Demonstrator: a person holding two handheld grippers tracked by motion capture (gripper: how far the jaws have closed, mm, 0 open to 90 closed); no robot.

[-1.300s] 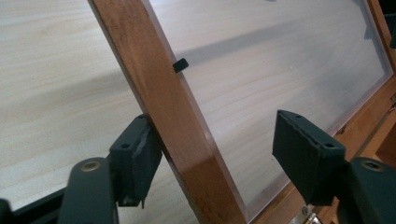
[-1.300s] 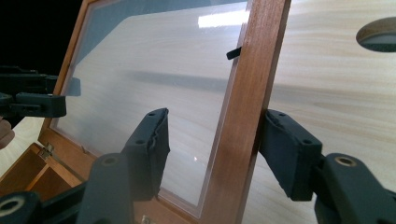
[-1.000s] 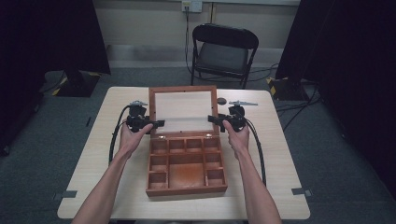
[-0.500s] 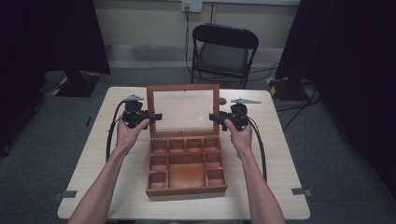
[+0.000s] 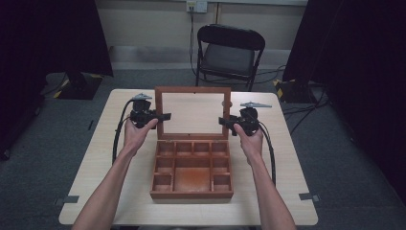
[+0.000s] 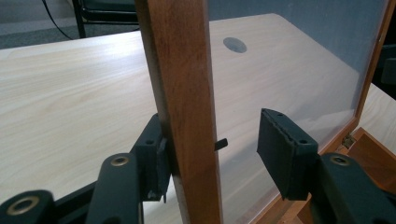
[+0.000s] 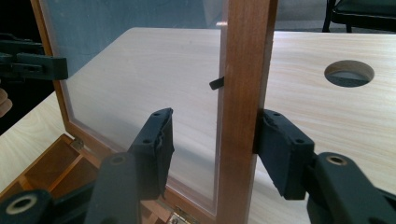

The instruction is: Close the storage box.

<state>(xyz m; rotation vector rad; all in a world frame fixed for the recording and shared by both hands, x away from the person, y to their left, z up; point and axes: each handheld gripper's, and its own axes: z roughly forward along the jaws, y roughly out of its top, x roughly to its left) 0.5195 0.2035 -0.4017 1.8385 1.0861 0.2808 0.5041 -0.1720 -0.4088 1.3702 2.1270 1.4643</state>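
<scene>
At the table's (image 5: 95, 191) middle sits the wooden box (image 5: 191, 191), its glass lid (image 5: 193, 113) already upright, while the left gripper (image 5: 163, 116) and right gripper (image 5: 225, 121) straddle the lid's side rails with jaws parted, unclamped; whether anything remains I cannot tell.

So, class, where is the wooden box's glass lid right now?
In the high view the glass lid stands raised at the far edge of the wooden box, mid-table, with the left tool at its left rail and the right tool at its right.
</scene>
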